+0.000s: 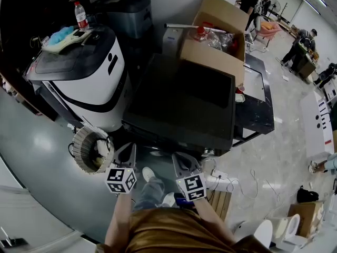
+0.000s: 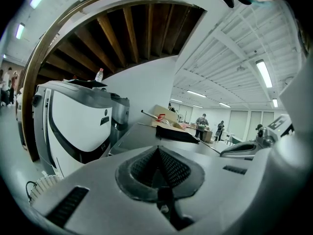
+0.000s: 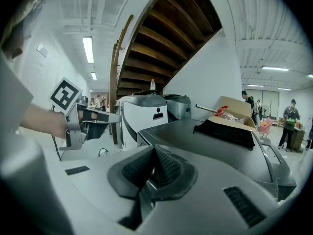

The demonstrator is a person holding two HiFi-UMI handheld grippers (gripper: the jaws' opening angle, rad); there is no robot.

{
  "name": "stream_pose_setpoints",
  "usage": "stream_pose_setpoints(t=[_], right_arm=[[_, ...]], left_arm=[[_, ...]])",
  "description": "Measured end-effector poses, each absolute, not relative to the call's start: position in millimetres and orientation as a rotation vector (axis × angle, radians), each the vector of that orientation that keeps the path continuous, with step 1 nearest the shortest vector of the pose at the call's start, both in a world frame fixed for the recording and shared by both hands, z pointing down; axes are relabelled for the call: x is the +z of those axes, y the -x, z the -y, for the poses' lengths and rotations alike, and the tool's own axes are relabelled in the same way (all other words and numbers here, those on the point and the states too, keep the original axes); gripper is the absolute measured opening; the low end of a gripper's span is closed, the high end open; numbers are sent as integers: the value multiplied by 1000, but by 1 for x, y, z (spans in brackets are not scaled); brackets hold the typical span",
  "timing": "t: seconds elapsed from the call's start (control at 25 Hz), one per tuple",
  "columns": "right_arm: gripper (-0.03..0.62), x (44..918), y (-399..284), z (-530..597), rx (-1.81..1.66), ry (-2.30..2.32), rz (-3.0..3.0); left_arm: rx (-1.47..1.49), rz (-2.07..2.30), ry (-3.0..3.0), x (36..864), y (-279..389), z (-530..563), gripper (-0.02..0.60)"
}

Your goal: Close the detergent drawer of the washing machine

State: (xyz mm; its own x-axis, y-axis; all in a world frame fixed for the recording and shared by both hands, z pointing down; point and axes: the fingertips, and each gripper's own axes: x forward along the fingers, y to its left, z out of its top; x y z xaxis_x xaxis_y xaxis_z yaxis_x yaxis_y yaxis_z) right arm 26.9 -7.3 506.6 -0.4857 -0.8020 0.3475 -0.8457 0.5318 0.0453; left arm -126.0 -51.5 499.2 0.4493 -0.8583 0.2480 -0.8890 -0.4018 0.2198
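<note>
The washing machine is a dark grey box seen from above in the head view; its front face and detergent drawer are hidden under the top's near edge. Both grippers hover just in front of that edge, apart from the machine. My left gripper is shut with nothing between its pads. My right gripper is shut and empty too. In the left gripper view the pads meet at a point, with the machine's top beyond. The right gripper view shows its pads closed before the machine.
A white and black appliance stands left of the washer, with a water bottle on it. A round white basket sits on the floor by my left gripper. An open cardboard box is behind the washer. A power strip lies at the right.
</note>
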Motion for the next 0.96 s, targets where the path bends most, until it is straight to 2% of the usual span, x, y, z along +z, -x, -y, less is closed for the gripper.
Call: stream_pose_setpoints(t=[0.96], right_arm=[[12, 508, -30, 9, 190, -1348, 2460]], left_arm=[[79, 1494, -2375, 499, 124, 50, 25]])
